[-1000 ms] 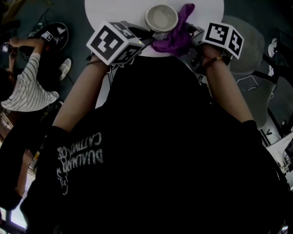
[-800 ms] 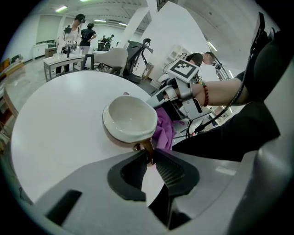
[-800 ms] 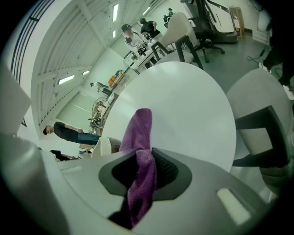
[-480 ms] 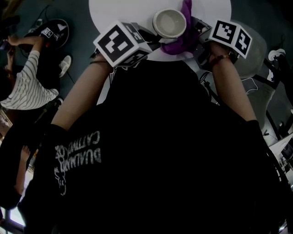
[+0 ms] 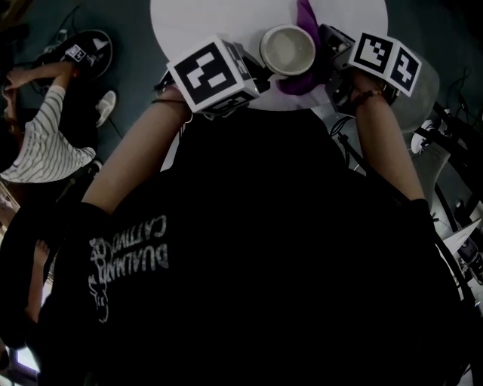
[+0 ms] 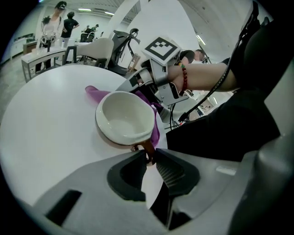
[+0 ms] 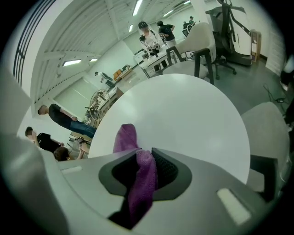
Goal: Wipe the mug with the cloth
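Mug (image 6: 124,117): glazed ceramic, glossy cream bowl, glossy brown handle (image 6: 146,148).
Cloth (image 7: 140,183): purple, soft napped weave, matt (microfibre by the look).
Table (image 6: 41,133): white, smooth, faint sheen.
Left gripper (image 6: 150,153), right gripper (image 7: 144,153): grey matt plastic shells; black ribbed pads (image 6: 172,172), rubbery.

Left gripper view: left gripper (image 6: 149,155) jaw tips cover most of mug (image 6: 125,117) handle; cloth (image 6: 155,128) mostly hidden behind mug.
Right gripper view: cloth's lower end lost inside right gripper (image 7: 143,152) body.
Head view: dark shirt (image 5: 264,249) fills most of frame, hides near edge of table (image 5: 204,22); table's far side cut off at top. Marker cubes cover both grippers' jaws. Background people too small to make out.
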Demonstrator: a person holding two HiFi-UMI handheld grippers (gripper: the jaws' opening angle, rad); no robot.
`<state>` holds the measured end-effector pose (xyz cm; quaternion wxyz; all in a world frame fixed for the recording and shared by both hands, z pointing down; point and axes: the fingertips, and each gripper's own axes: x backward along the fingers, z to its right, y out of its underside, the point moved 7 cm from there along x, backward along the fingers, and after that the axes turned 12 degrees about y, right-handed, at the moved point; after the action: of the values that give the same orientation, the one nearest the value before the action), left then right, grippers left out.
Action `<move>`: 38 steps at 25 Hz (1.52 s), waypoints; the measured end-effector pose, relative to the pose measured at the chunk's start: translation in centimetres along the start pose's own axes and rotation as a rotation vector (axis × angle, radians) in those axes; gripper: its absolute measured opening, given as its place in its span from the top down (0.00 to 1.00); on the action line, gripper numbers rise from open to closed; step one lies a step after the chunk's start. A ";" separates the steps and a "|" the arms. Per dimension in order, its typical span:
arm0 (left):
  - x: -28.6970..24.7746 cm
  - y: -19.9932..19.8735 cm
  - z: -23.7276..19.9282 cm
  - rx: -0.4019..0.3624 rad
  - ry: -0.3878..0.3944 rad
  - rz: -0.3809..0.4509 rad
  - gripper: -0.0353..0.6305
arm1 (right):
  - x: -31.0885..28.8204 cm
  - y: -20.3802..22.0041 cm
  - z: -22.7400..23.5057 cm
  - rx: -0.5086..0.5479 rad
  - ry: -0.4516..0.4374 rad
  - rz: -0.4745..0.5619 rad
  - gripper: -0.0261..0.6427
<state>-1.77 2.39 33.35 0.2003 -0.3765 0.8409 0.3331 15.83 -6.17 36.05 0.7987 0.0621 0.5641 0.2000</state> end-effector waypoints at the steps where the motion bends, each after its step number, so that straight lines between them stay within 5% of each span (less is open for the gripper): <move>1: 0.0 0.0 0.0 -0.012 0.008 -0.002 0.84 | -0.1 -0.2 -0.2 0.007 0.002 0.004 0.86; 12: 0.3 -1.6 -1.2 -0.059 0.063 -0.099 0.84 | -2.1 -3.2 -2.5 0.207 -0.018 -0.045 0.86; 25: 0.4 -1.4 -1.6 -0.076 0.087 -0.144 0.83 | -3.3 -3.6 -7.2 0.730 -0.179 -0.139 0.86; 32: 0.5 -1.1 -1.6 -0.088 0.113 -0.179 0.83 | -3.7 -2.7 -11.0 1.188 -0.265 -0.215 0.86; 38: 0.3 -1.2 -1.7 -0.099 0.128 -0.146 0.83 | -4.5 -1.9 -13.2 1.371 -0.347 -0.248 0.86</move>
<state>-1.14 0.46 33.85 0.1510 -0.4669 0.8047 0.3341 2.80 -11.35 34.70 0.6750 0.5162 0.4306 -0.3042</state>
